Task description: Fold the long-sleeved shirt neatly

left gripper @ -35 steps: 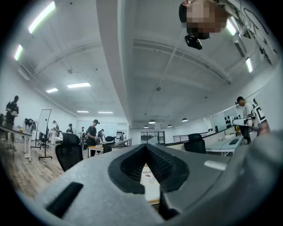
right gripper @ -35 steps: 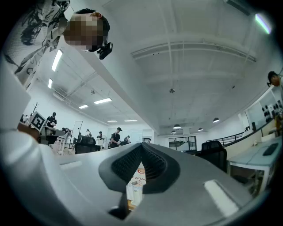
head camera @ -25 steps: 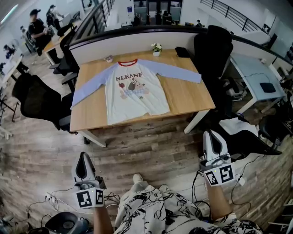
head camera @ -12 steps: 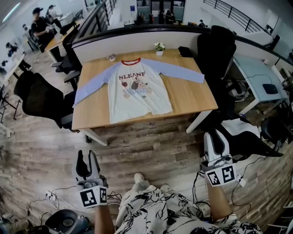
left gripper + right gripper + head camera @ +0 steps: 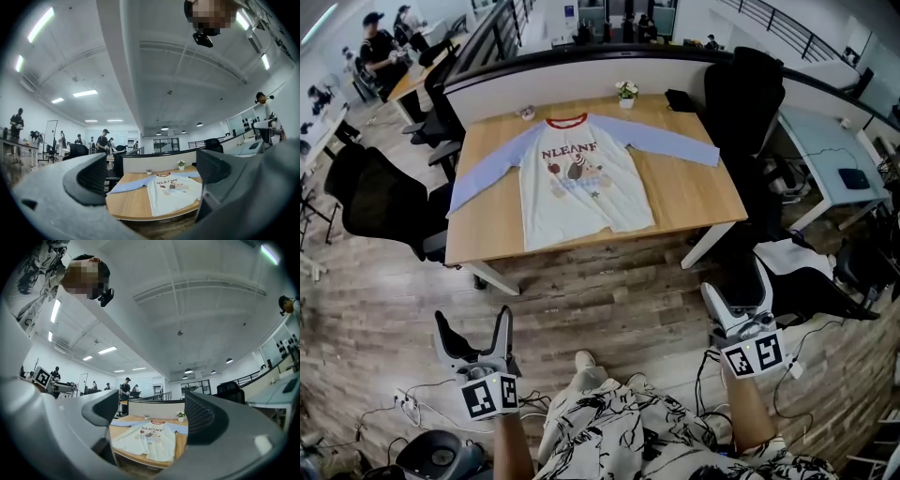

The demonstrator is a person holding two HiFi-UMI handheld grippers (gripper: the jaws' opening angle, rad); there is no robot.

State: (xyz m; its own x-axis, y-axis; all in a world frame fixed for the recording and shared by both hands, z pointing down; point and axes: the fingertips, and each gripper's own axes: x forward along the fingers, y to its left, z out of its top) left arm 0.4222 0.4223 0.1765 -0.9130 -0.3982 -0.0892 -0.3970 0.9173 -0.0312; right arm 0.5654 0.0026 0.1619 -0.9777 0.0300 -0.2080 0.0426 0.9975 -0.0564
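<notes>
A long-sleeved shirt (image 5: 581, 183) lies flat and face up on the wooden table (image 5: 694, 197). It has a white body, pale blue sleeves spread to both sides, a red collar and a printed chest. Both grippers hang over the floor well short of the table, apart from the shirt. The jaws of my left gripper (image 5: 473, 323) are opening and hold nothing. The jaws of my right gripper (image 5: 736, 291) are opening too, with nothing in them. Between the jaws, the left gripper (image 5: 150, 176) view shows the shirt (image 5: 171, 190) far off. So does the right gripper (image 5: 152, 416) view, with the shirt (image 5: 149, 440) lower down.
Black office chairs stand left (image 5: 380, 202) and back right (image 5: 741, 89) of the table. A small flower pot (image 5: 625, 92) and a black object (image 5: 680, 100) sit at its far edge. Another desk (image 5: 825, 150) is at right. Cables (image 5: 422, 403) lie on the floor by my feet.
Both grippers' jaws have gone from shut to wide apart. The hands have stayed almost where they were, and the shirt has not moved.
</notes>
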